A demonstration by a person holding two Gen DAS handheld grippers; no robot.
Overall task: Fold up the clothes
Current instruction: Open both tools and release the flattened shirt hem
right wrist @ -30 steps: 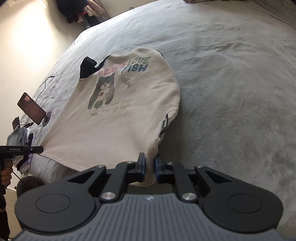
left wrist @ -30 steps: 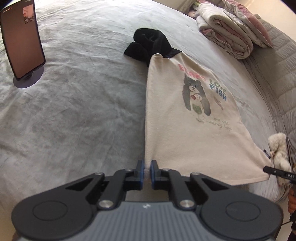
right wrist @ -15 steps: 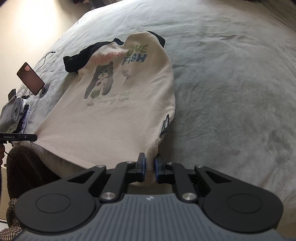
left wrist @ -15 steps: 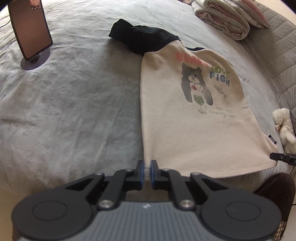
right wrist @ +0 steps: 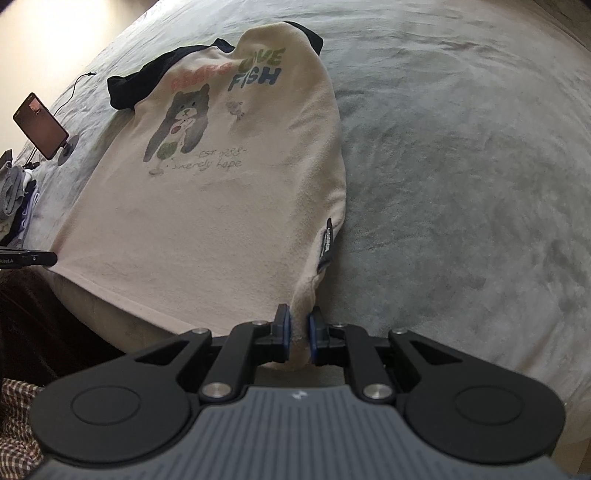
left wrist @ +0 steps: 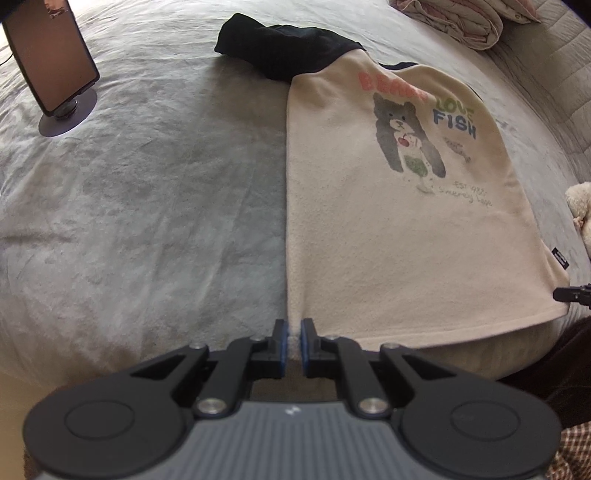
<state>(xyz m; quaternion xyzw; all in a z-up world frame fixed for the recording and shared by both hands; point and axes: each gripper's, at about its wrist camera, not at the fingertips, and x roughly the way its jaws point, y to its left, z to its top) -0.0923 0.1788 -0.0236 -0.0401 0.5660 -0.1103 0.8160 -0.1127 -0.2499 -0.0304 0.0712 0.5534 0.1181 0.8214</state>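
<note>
Left wrist view: a cream shirt (left wrist: pixel 399 236) lies flat on the grey bedspread (left wrist: pixel 147 206). The left gripper (left wrist: pixel 291 345) and right gripper (right wrist: pixel 299 334) each pinch a hem corner. A phone on a stand (left wrist: pixel 51 62) stands left of the shirt, folded bedding (left wrist: pixel 461 18) beyond it.

I am working in a home bedroom: a wide bed with a grey blanket (left wrist: pixel 147 203), folded quilts (left wrist: pixel 461 18) at far right, a phone on a stand (left wrist: pixel 55 62) far left.
</note>
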